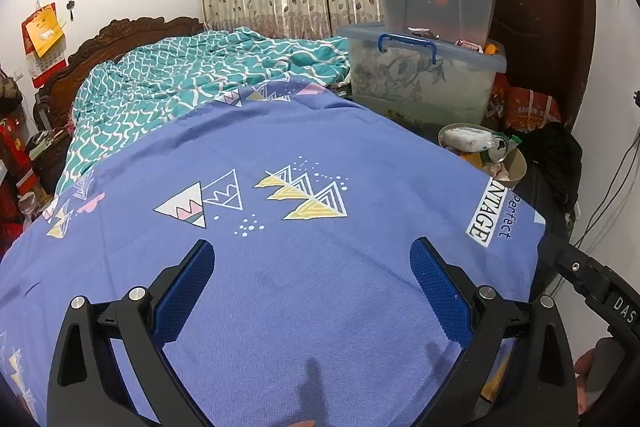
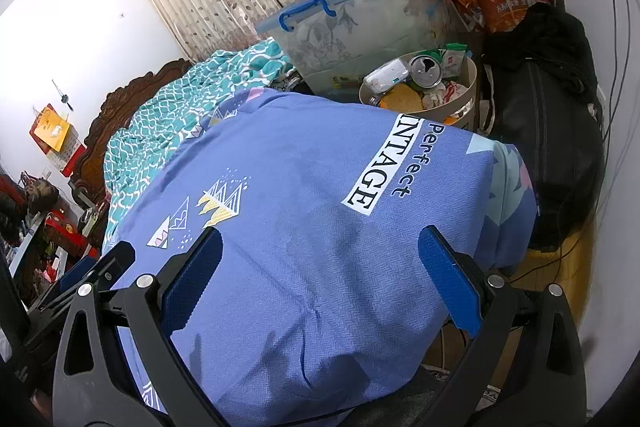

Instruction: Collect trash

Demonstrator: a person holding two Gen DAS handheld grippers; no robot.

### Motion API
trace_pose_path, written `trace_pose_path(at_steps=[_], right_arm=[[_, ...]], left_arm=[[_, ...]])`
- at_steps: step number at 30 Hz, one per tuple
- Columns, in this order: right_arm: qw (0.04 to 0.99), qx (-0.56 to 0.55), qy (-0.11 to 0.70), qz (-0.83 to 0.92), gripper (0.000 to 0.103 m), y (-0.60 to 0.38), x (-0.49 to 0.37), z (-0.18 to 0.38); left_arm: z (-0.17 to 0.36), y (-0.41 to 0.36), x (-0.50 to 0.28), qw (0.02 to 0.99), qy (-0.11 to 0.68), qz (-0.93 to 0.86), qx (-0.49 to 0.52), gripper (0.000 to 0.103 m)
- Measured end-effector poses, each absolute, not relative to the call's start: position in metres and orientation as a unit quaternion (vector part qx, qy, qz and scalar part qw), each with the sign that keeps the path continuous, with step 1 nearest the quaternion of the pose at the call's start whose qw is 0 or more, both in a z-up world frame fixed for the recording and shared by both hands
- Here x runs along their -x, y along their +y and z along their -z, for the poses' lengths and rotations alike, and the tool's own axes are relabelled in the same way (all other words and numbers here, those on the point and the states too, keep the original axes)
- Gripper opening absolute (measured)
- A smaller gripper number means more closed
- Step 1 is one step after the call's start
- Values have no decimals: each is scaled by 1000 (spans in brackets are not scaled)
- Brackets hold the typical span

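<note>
Both jaws stand wide apart and hold nothing, my left gripper (image 1: 312, 283) and right gripper (image 2: 320, 275) hovering over the blue bedsheet (image 1: 280, 267). Trash fills the round bin (image 2: 470, 73) just past the sheet's far corner, while the sheet shows no litter. Collecting looks done or paused, I judge; any further move calls for finding a stray piece.

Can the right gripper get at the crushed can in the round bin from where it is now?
Probably yes. The right gripper is open and empty above the blue bedsheet. The can lies on top of the trash in the bin, uncovered, beyond the bed's far corner, with nothing between.
</note>
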State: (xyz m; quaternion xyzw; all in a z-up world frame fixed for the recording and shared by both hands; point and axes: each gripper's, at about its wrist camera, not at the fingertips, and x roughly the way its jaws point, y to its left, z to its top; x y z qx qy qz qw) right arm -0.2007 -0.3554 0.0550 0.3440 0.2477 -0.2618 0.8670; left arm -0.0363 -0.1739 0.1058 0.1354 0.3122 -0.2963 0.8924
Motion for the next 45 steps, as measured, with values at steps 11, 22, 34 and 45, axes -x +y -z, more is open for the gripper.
trace_pose_path(at_steps=[11,22,34,45], right_arm=[[868,-342,249,260,97,-354,199,-55],[868,-342,252,258,97,-354,196,-54],[867,-343,253,258,97,-354,195,-53],[867,-343,253,257,97,-354,195,-54]], left_arm=[[-102,-176,36,891,320,287,-145,94],[-99,-177,35,888,325,287,-150,94],[-95,-178,37,887,325,290,-154,94],[-96,-179,38,887,325,290,-154,94]])
